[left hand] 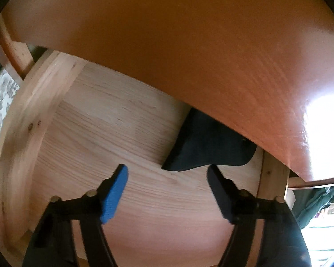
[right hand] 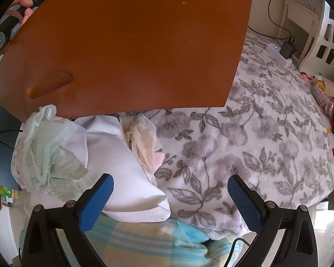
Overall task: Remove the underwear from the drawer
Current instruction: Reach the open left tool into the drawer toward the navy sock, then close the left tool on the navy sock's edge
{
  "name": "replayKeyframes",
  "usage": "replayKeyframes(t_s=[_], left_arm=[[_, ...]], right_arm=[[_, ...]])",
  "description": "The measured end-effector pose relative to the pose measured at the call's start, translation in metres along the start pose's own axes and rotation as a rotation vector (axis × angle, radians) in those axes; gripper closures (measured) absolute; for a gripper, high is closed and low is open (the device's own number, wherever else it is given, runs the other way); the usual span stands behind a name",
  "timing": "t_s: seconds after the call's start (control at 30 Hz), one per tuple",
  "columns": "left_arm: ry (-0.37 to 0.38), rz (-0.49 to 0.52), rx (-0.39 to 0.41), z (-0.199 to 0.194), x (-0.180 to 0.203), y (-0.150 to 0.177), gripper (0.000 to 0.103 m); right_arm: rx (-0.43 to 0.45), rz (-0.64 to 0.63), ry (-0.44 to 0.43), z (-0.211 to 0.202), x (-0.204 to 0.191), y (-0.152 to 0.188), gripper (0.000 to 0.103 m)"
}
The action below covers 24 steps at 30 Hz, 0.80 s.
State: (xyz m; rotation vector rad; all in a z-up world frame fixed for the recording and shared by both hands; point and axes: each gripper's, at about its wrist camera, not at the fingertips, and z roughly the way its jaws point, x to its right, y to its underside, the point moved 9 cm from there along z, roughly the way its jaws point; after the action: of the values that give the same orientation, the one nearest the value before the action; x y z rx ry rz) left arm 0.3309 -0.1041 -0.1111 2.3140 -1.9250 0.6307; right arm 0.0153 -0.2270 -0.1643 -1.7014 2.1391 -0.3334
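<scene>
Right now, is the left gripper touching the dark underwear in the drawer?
Apart. The left wrist view shows the left gripper open, bare drawer wood between its fingertips and the dark underwear.

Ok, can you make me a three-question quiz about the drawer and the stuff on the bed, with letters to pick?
1. Where is the dark cloth in the drawer?
A. at the back, partly under the brown board
B. hanging over the front edge
C. outside, on the floor

2. What colour are the flowers on the blanket?
A. red
B. grey
C. yellow

3. How does the left gripper stand?
A. shut on the cloth
B. shut on nothing
C. open, with nothing between its fingers

Answers:
1 A: the cloth lies on the drawer's pale bottom, its far end hidden by the brown board.
2 B: grey flowers and leaves on white.
3 C: the fingers stand apart just short of the cloth, with bare wood between them.
</scene>
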Motion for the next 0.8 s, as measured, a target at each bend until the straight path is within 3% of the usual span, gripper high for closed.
replayKeyframes(t_s=[0.17,0.57,0.63,0.8], left_arm=[[0.000,-0.020,0.017,0.002,0.003,0.002,0.039],[0.044,-0.200,0.068,0.004,0.001,0.007,0.056],[0.031,-0.225,0.067,0.007,-0.001,0.009,0.063],[0.054,-0.295,0.072,0.012,-0.002,0.016,0.064]], right_arm=[[-0.005,0.000,-0.002,0.002,0.000,-0.001,0.000],[-0.007,0.015,-0.008,0.004,0.003,-0.001,0.000],[-0.009,0.017,-0.010,0.005,0.003,-0.001,0.000],[-0.012,0.019,-0.013,0.006,0.003,-0.001,0.000]])
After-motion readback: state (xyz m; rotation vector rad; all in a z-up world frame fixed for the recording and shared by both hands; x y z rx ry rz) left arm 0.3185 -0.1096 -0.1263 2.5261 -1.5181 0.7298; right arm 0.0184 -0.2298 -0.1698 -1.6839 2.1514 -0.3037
